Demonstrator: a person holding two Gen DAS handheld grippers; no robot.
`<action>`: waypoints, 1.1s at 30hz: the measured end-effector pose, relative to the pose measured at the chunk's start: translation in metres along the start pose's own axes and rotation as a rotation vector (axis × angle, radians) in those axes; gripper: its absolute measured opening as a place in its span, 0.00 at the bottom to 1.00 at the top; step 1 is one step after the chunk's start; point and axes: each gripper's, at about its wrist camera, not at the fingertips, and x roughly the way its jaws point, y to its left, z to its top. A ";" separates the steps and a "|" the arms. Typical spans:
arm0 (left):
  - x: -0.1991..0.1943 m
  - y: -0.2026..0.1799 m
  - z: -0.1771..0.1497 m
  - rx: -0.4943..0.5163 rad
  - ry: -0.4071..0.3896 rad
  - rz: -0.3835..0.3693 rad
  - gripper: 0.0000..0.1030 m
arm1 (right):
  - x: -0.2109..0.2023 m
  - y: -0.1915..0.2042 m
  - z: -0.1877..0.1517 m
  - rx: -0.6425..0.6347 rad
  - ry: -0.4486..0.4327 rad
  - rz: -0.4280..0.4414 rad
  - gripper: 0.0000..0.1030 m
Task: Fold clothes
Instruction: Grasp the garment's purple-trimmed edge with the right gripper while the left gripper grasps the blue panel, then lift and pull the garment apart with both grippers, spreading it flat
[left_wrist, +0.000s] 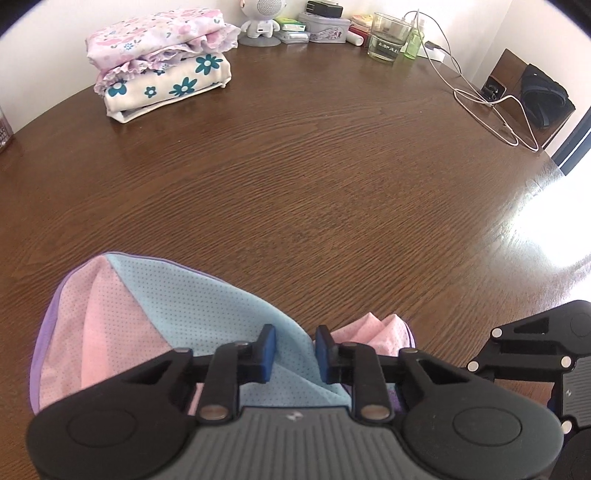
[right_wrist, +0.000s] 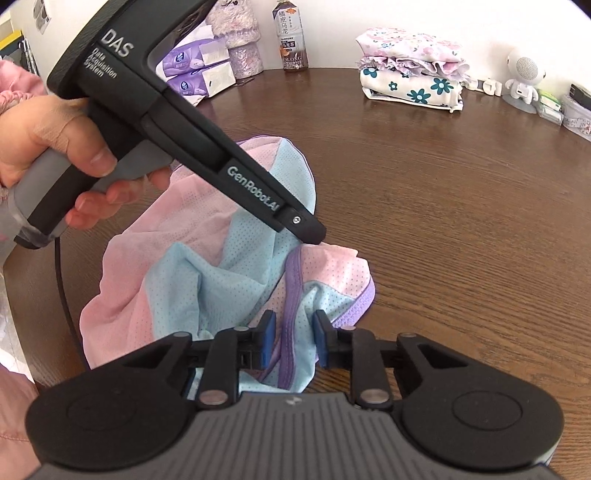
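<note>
1. we list the pink-and-blue mesh garment (right_wrist: 207, 266), crumpled at the near edge of the desk (left_wrist: 314, 184).
2. left claw (left_wrist: 294, 354): pads pinching a blue fold of it.
3. right claw (right_wrist: 293, 341): pads clamped on its purple-trimmed edge.
4. stack of folded floral clothes (left_wrist: 162, 59): near the desk's far edge.

The round dark-brown wooden table (left_wrist: 295, 177) had a fine grain and a semi-gloss finish that glared under window light. The pink, light-blue and purple garment (right_wrist: 207, 258) was thin perforated mesh cloth with ribbed purple trim. The folded floral clothes (left_wrist: 162, 62) looked like soft matt cotton. The clear drinking glass (left_wrist: 388, 38) shone smooth.
</note>
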 end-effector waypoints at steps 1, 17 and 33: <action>0.000 0.001 -0.001 0.000 -0.007 -0.011 0.11 | 0.000 0.000 -0.001 0.001 -0.001 0.003 0.18; -0.038 0.051 -0.007 -0.066 -0.183 -0.011 0.02 | -0.008 -0.028 0.014 0.091 -0.081 0.011 0.02; -0.124 0.142 0.010 -0.271 -0.479 0.124 0.01 | -0.018 -0.117 0.088 0.292 -0.302 -0.191 0.02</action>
